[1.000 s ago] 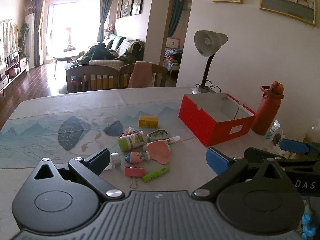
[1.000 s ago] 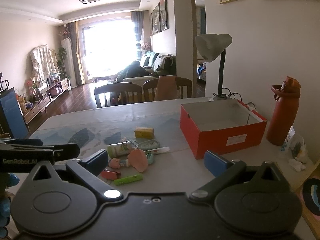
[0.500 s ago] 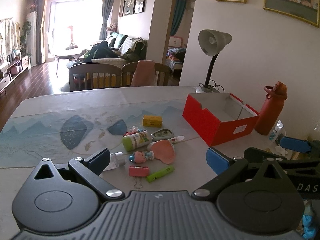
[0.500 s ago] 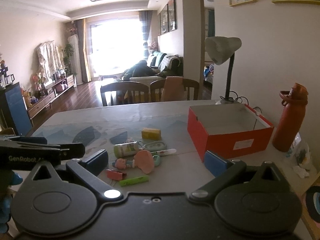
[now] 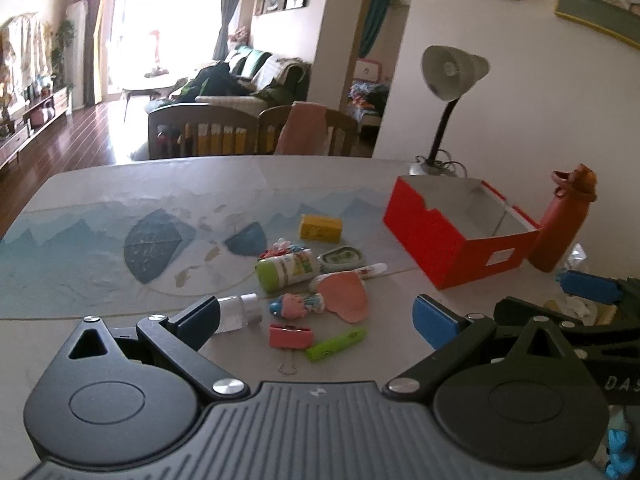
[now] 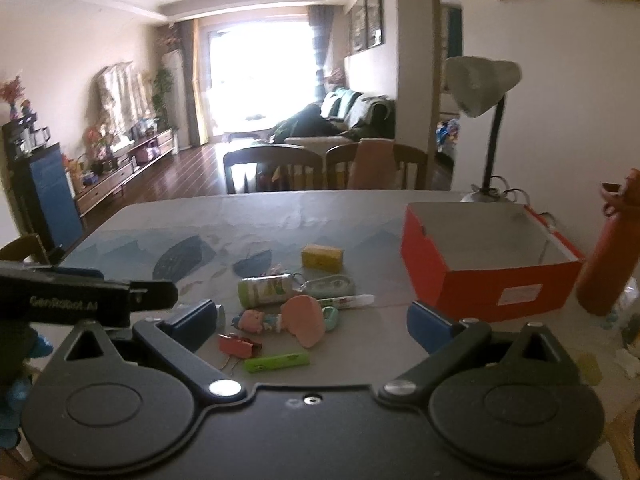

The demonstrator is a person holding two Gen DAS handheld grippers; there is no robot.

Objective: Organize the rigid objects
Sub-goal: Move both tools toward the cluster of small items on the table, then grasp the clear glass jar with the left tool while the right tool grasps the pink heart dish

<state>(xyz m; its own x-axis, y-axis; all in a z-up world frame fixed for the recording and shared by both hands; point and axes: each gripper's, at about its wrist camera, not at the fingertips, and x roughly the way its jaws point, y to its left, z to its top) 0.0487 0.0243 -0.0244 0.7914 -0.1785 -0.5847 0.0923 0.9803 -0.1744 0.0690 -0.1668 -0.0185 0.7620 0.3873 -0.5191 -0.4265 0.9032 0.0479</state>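
Observation:
A heap of small items lies mid-table: a yellow block (image 5: 321, 227), a green-capped bottle (image 5: 286, 270), a small doll (image 5: 297, 305), a pink oval piece (image 5: 346, 296), a pink binder clip (image 5: 291, 337), a green marker (image 5: 336, 344), a white pen (image 5: 370, 270) and a clear small bottle (image 5: 238, 312). To the right stands an open red box (image 5: 456, 246). My left gripper (image 5: 318, 320) hangs open just short of the heap. My right gripper (image 6: 310, 322) is open too, above the same items, with the red box (image 6: 488, 272) to its right.
An orange flask (image 5: 564, 224) and a desk lamp (image 5: 448, 100) stand behind the red box near the wall. Crumpled wrappers (image 5: 576, 306) lie at the table's right edge. Wooden chairs (image 5: 248, 132) line the far side. A blue patterned mat (image 5: 152, 240) covers the table.
Both views have shifted: the heap and the red box now sit a little further right and closer in each frame. Nothing on the table has been moved.

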